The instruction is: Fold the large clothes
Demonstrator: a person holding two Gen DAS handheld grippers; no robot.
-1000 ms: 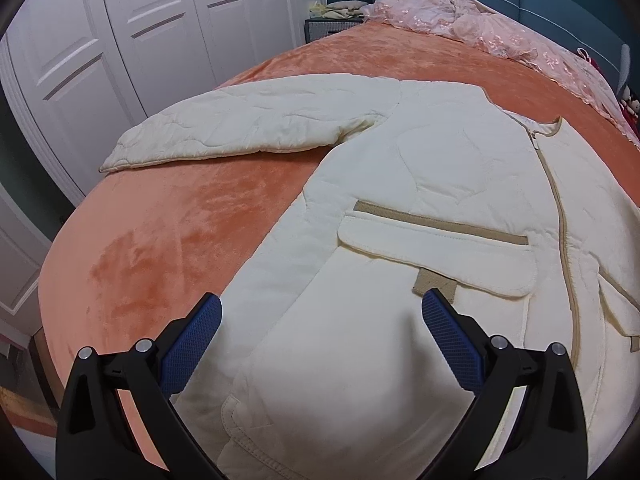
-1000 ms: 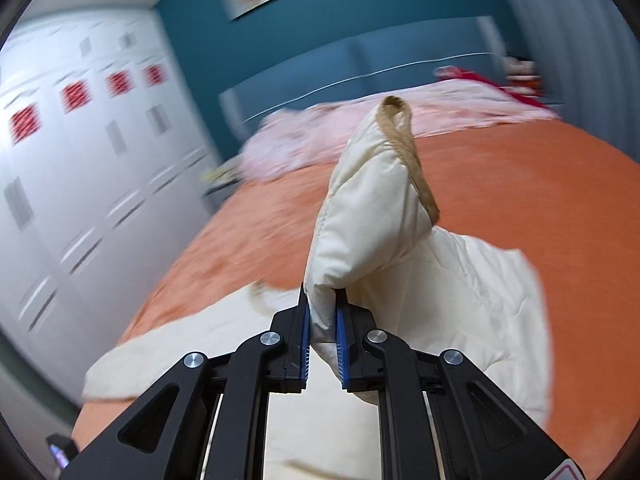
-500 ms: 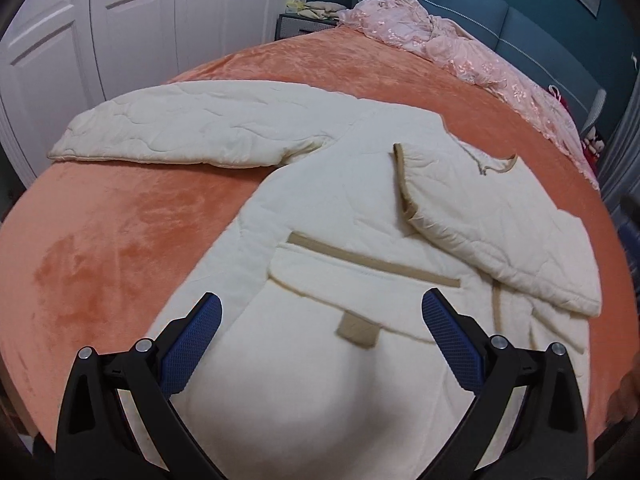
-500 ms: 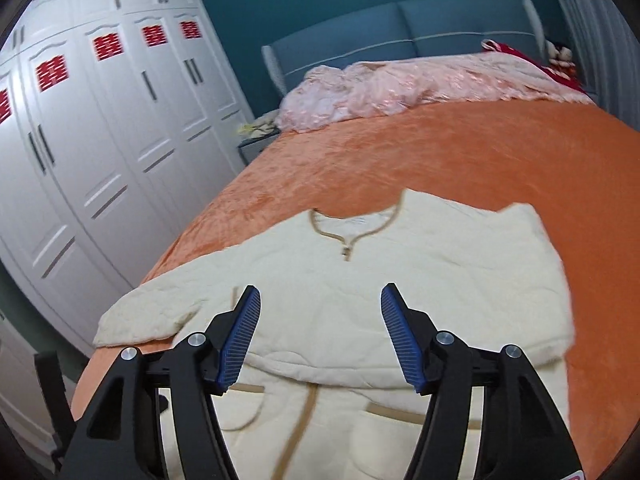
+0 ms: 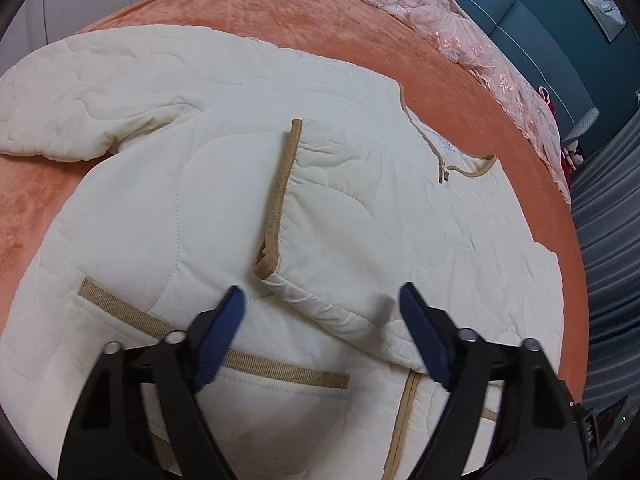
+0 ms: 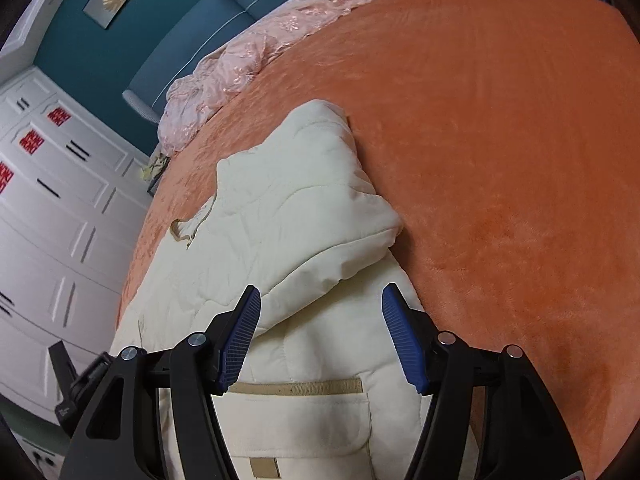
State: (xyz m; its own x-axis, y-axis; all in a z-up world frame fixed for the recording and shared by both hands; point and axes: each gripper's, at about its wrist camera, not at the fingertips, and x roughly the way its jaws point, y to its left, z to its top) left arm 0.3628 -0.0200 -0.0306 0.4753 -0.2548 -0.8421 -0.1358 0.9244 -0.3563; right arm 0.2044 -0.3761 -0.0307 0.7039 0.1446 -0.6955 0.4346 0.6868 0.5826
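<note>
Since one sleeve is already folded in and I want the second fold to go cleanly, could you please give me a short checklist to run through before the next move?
1. Left gripper open, holding nothing: ok.
2. Right gripper open, holding nothing: ok.
3. Folded sleeve lies flat across the jacket front: ok.
4. Other sleeve folded in: not ok, it lies spread out on the orange blanket.
5. Pink bedding apart from the jacket: ok.
6. Hem lying straight: cannot tell, out of view.
</note>
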